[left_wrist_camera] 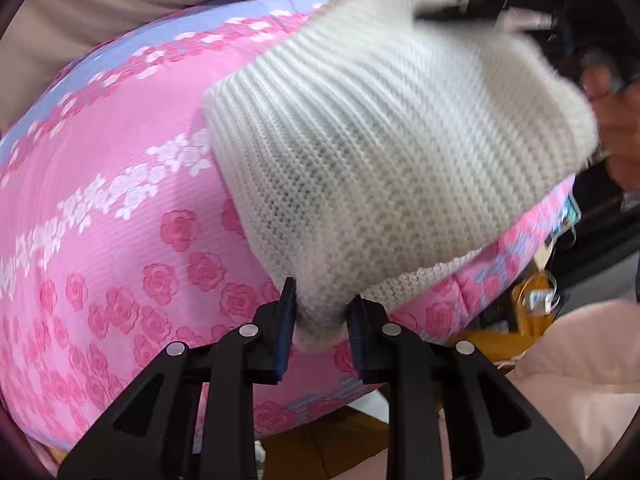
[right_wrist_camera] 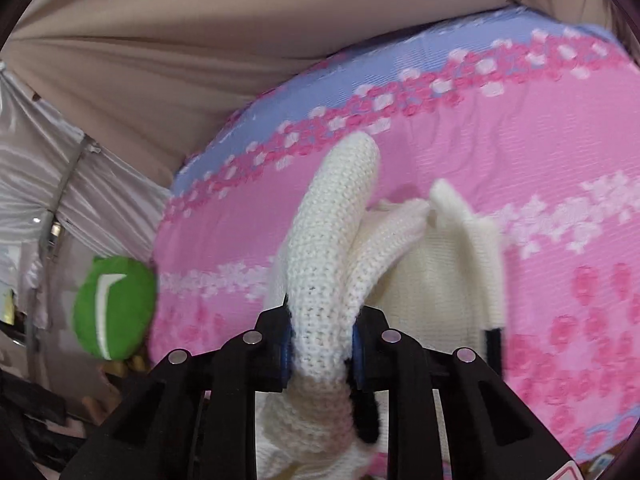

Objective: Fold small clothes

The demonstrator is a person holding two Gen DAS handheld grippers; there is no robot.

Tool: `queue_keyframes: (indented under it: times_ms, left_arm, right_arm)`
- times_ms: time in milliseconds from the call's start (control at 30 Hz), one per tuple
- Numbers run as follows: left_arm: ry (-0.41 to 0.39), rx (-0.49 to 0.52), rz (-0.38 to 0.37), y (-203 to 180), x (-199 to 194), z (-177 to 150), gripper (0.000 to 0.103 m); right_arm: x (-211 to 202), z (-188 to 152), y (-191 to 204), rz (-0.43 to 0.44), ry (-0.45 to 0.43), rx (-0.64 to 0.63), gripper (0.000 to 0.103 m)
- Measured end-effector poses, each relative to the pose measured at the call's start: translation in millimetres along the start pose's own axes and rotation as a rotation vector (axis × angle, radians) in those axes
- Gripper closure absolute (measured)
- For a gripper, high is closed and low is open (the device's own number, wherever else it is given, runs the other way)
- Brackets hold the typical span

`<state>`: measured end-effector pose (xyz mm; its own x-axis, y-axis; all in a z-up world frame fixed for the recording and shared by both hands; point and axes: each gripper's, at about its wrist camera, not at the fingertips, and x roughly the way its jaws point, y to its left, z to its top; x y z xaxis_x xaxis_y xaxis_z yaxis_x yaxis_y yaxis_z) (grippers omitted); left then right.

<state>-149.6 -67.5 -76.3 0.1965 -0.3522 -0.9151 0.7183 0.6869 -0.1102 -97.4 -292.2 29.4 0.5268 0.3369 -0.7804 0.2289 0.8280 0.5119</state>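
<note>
One white knit garment (left_wrist_camera: 372,152) is held up between two claws over one pink cushion (left_wrist_camera: 120,208) printed with roses and bands of white blossom, lilac along its far edge. In the left wrist view the left claw (left_wrist_camera: 321,312) is clamped on a bunched corner of the knit, its two blue-padded fingers (left_wrist_camera: 286,316) pressing the wool from either side; the garment spreads from there toward 1 o'clock, its ribbed hem facing 10 o'clock, and a second layer of knit shows beneath its lower edge at 4 o'clock. A blurred dark gripper (left_wrist_camera: 480,4) and part of a person's hand (left_wrist_camera: 616,120) meet the garment's far end at 2 o'clock.

In the right wrist view the right claw (right_wrist_camera: 322,344) is clamped on one rolled tube of the same knit, which rises toward 12 o'clock and hangs in folds below the two fingers (right_wrist_camera: 356,350). More folds of the garment lie at 2 o'clock, above the cushion. One green round object (right_wrist_camera: 114,308) with a white mark sits at 9 o'clock, beside the cushion's edge. Beige fabric (right_wrist_camera: 160,40) fills the background across the top of both views.
</note>
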Motion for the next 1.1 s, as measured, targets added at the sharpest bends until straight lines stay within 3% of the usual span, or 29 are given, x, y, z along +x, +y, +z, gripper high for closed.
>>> queue_keyframes:
  times_ms: [67, 133, 167, 233, 267, 333, 400, 500, 567, 600, 633, 667, 767, 833, 900, 967, 1000, 1100]
  left_arm:
    - [0.047, 0.028, -0.024, -4.1, 8.1, 1.3, 0.078]
    - [0.036, 0.059, -0.045, -5.8, -4.0, 3.9, 0.076]
    - [0.021, 0.072, -0.051, -5.6, -12.8, 4.2, 0.073]
    - [-0.022, 0.059, -0.044, 1.3, -31.8, 4.0, 0.055]
    - [-0.045, 0.044, -0.034, 5.4, -39.8, 3.9, 0.047]
    - [-0.08, 0.008, -0.002, 15.6, -51.6, 6.6, 0.045]
    - [-0.095, -0.035, 0.067, 24.3, -56.8, 12.5, 0.031]
    - [-0.116, -0.101, 0.138, 36.9, -57.3, 24.3, 0.027]
    - [-0.102, -0.158, 0.147, 47.3, -53.0, 33.4, 0.026]
    - [-0.096, -0.183, 0.138, 52.7, -50.4, 38.0, 0.026]
    - [-0.091, -0.197, 0.138, 55.3, -48.3, 41.2, 0.026]
    - [-0.084, -0.203, 0.152, 56.3, -48.1, 44.2, 0.026]
    - [-0.098, -0.208, 0.145, 54.1, -50.0, 51.9, 0.022]
    - [-0.093, -0.208, 0.134, 48.7, -47.0, 54.1, 0.02]
    - [-0.075, -0.199, 0.122, 43.2, -38.5, 56.3, 0.02]
    - [-0.057, -0.182, 0.12, 36.1, -32.7, 58.1, 0.02]
    - [-0.054, -0.165, 0.134, 32.3, -31.6, 59.6, 0.02]
    - [-0.068, -0.132, 0.167, 24.3, -33.3, 63.0, 0.02]
  right_arm:
    - [29.5, -14.9, -32.7, -0.135, 0.077, 0.0, 0.08]
    - [65.9, -32.6, -75.3, -0.191, 0.172, 0.083, 0.079]
    - [63.8, -38.5, -86.9, -0.131, 0.131, 0.14, 0.078]
    - [47.7, -37.7, -86.6, -0.087, 0.091, 0.181, 0.069]
    - [35.8, -36.7, -81.6, -0.09, 0.066, 0.172, 0.068]
    - [18.9, -39.3, -70.9, -0.105, 0.071, 0.116, 0.056]
    - [8.1, -50.9, -65.6, -0.103, 0.085, 0.102, 0.045]
    - [9.6, -76.8, -61.5, -0.048, 0.146, 0.128, 0.041]
    - [24.9, -97.3, -58.5, -0.048, 0.195, 0.139, 0.04]
    - [34.0, -103.6, -57.4, -0.053, 0.216, 0.139, 0.05]
    - [38.6, -106.4, -55.3, -0.064, 0.221, 0.137, 0.096]
    - [39.0, -104.6, -52.2, -0.052, 0.213, 0.14, 0.094]
    - [-9.8, -82.5, -30.7, -0.042, 0.017, 0.083, 0.095]
    - [-31.0, -75.4, -28.0, -0.056, -0.035, 0.055, 0.096]
    - [-17.1, -83.1, -49.0, -0.136, 0.024, 0.061, 0.096]
    - [25.6, -106.0, -84.6, -0.236, 0.173, 0.072, 0.096]
    - [37.9, -117.0, -97.0, -0.202, 0.192, 0.116, 0.097]
    - [17.1, -112.4, -98.8, -0.149, 0.153, 0.182, 0.09]
